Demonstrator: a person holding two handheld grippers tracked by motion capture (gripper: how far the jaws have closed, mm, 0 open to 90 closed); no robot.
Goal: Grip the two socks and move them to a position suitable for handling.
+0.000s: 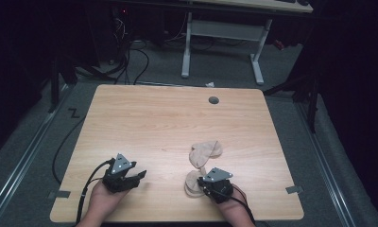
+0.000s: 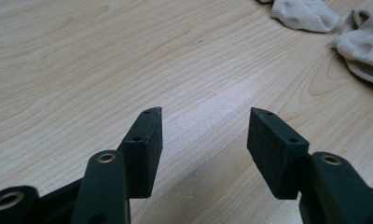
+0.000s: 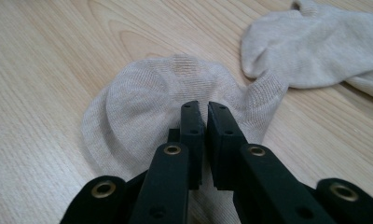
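Near sock (image 3: 142,112) — part hidden under right tongs (image 3: 203,108)

A light wooden rectangular table (image 1: 144,123) with a round grey grommet (image 1: 213,100) stands on grey carpet (image 1: 33,142). Beyond it, a white-legged desk (image 1: 222,33) and black cables (image 1: 130,61) sit in dim, dark surroundings.

both grippers, left gripper (image 1: 139,174) and right gripper (image 1: 201,180), are black, each topped with a grey three-cornered plate and trailing a black cable. brass-ringed holes mark the jaw arms; the forearms are bare.
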